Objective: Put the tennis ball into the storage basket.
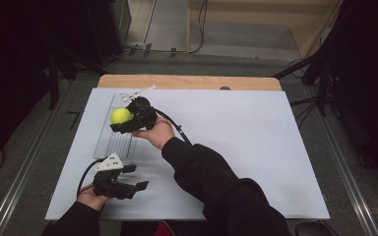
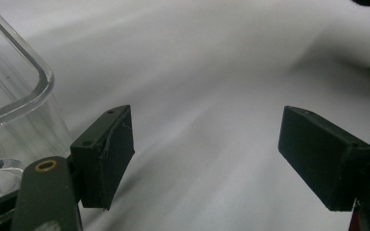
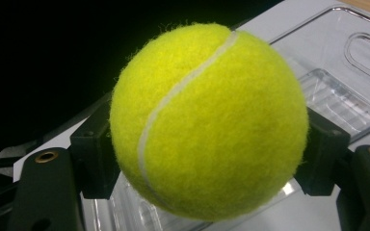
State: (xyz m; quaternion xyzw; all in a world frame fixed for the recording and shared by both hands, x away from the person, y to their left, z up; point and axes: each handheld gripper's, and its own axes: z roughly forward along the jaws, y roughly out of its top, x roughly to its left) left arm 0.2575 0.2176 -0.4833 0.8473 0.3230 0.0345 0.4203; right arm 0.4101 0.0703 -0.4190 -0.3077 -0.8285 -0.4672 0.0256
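Right gripper (image 1: 119,119): you clamped the fuzzy yellow tennis ball (image 1: 121,116), hiding the clear plastic tray (image 1: 109,139).
Left gripper (image 1: 137,177): your jaws stood apart, empty.

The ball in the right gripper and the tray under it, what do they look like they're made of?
The tennis ball looks like fuzzy yellow felt with a pale seam; stray fibres show along its edge. The tray seems to be clear, glossy hard plastic: you see through it, and its moulded ridges catch highlights.

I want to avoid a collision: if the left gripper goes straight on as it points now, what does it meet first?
Probably nothing but the white table cover: the open left gripper has bare surface ahead, and the clear tray lies off to its side.
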